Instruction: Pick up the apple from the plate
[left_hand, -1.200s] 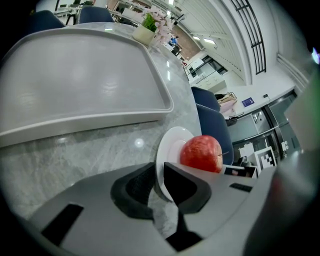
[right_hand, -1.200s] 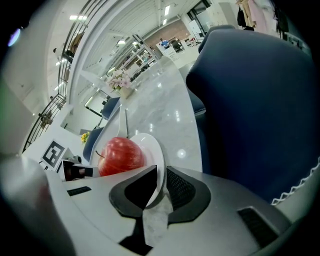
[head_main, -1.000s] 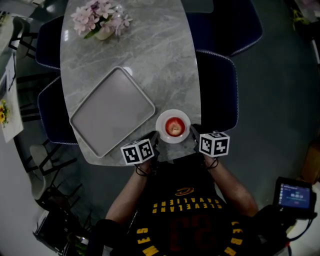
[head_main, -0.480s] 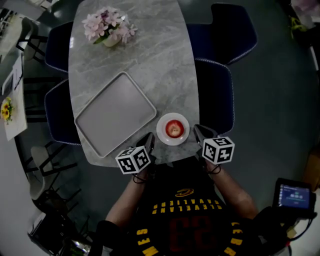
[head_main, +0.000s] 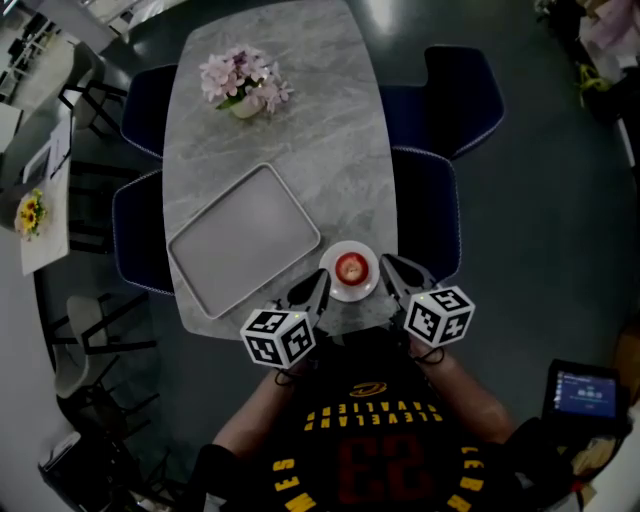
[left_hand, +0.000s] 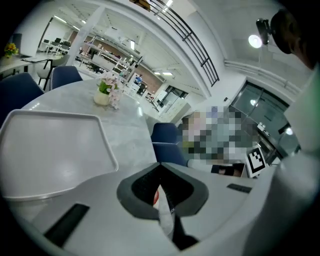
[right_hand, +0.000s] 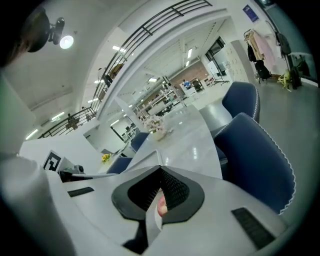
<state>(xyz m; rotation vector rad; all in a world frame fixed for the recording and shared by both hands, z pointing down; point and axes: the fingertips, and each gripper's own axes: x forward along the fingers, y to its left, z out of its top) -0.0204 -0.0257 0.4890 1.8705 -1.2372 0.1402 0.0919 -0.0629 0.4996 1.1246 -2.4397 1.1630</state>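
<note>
A red apple (head_main: 350, 267) sits on a small white plate (head_main: 334, 283) at the near edge of the grey marble table (head_main: 300, 120). My left gripper (head_main: 313, 288) is just left of the plate and my right gripper (head_main: 396, 268) just right of it, both pointing at it and holding nothing. In the left gripper view the jaws (left_hand: 160, 167) meet at their tips, and a red sliver of apple (left_hand: 156, 198) shows through the hollow between the pads. In the right gripper view the jaws (right_hand: 160, 170) also meet, with a bit of apple (right_hand: 161, 205) behind.
A large grey tray (head_main: 240, 240) lies left of the plate. A pot of pink flowers (head_main: 243, 82) stands at the table's far end. Dark blue chairs (head_main: 428, 210) line both sides. A small screen (head_main: 580, 392) is by the person's right side.
The head view has shifted and the table now looks smaller. Both grippers stay on either side of the plate, drawn back a little toward the person. The apple has not moved.
</note>
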